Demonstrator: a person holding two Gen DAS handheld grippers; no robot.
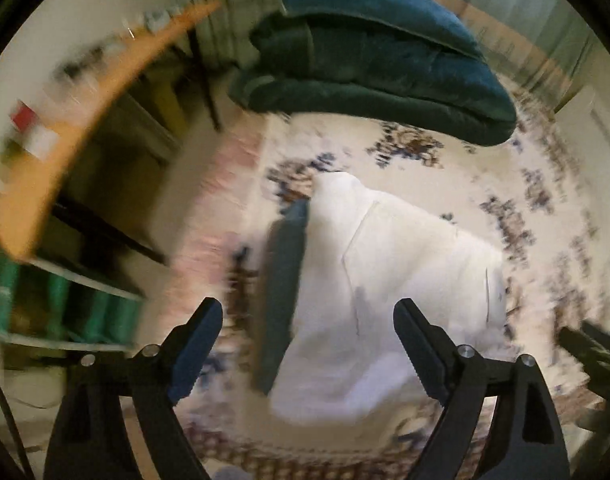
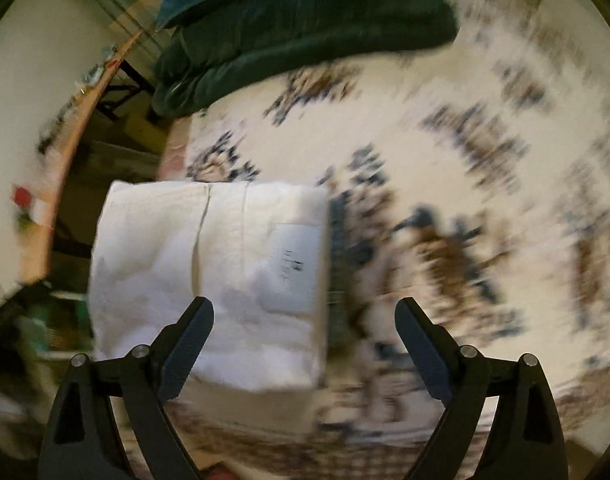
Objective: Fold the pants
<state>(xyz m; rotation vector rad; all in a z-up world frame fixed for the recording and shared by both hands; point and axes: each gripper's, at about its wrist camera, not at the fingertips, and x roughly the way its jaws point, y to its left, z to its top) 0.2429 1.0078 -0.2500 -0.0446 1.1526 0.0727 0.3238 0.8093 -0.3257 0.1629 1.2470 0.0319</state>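
Lying folded, white pants (image 2: pixel 209 280) below both open grippers

I see the white pants (image 2: pixel 209 280) folded into a compact, thick rectangle; a pale label faces up near one edge. They lie flat on the patterned bedspread (image 2: pixel 445 168); motion blur softens the details.

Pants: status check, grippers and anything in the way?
Left gripper open, empty. Right gripper open, empty. White pants folded, lying on the patterned cover. Green blanket stacked beyond, clear of them.
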